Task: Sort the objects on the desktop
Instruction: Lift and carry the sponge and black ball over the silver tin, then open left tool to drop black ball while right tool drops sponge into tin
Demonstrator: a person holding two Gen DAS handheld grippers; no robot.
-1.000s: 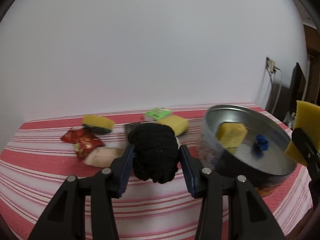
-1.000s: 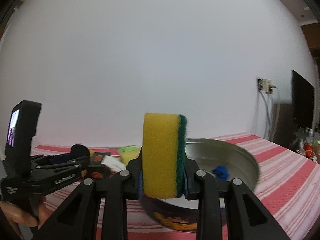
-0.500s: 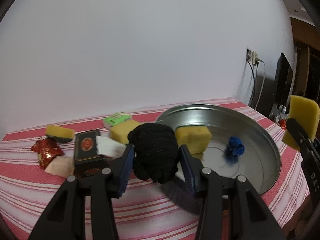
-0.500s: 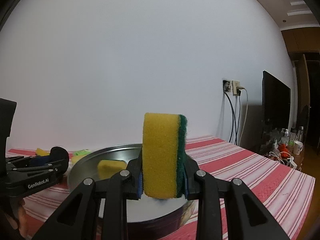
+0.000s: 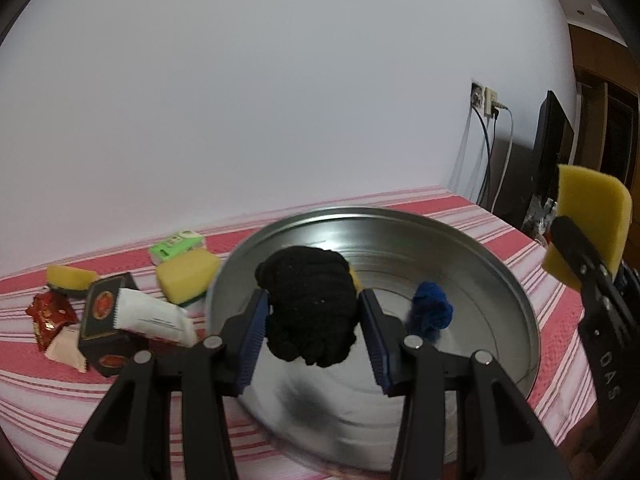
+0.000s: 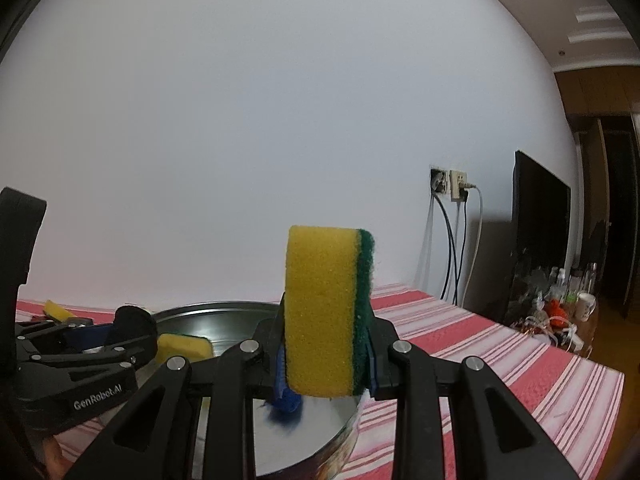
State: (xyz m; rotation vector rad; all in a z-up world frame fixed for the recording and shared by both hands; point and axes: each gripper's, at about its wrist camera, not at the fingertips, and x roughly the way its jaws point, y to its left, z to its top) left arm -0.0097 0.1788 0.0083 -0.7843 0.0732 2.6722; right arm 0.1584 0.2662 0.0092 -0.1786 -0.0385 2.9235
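Now both my grippers are loaded above the metal basin (image 5: 516, 300).

My left gripper (image 5: 314, 322) pinches a black knitted bundle (image 5: 310, 304) over the basin's near-left rim; my right gripper (image 6: 326, 354) clamps a yellow-and-green sponge (image 6: 326, 312) upright above its right rim. Bare metal lies open along the basin's far side. Only the left view shows the blue scrap (image 5: 431, 312) clearly, plus the black box (image 5: 105, 316), white sachet (image 5: 154, 318), red wrapper (image 5: 50, 316) and green packet (image 5: 176, 245) toward the striped tabletop's (image 5: 60, 384) left edge. Only the right view shows a sponge inside the basin (image 6: 184, 347) and "GenRobot.AI" on the other gripper's arm.
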